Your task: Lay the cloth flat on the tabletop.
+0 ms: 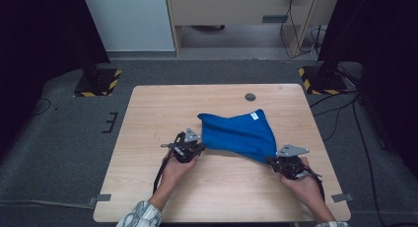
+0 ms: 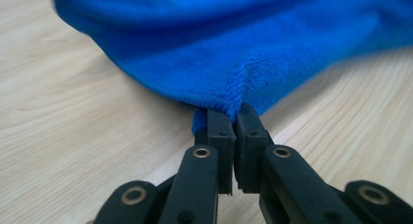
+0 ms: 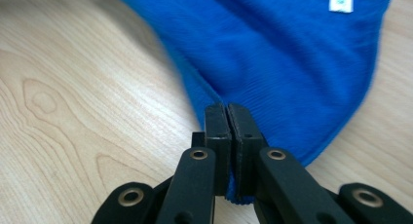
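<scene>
The left gripper (image 2: 233, 118) has its jaws pressed together on a bunched corner of the blue cloth (image 2: 234, 44). The right gripper (image 3: 228, 118) pinches another corner the same way. In the high view, the left gripper (image 1: 193, 147) sits at 9 o'clock of the cloth (image 1: 239, 133) and the right gripper (image 1: 279, 160) at 4 o'clock. The cloth lies mid-table (image 1: 148, 118), its held edge running from 9 to 4 o'clock, a far corner pointing to 11. The right gripper view shows a white tag (image 3: 340, 2) plainly; the high view shows it small.
</scene>
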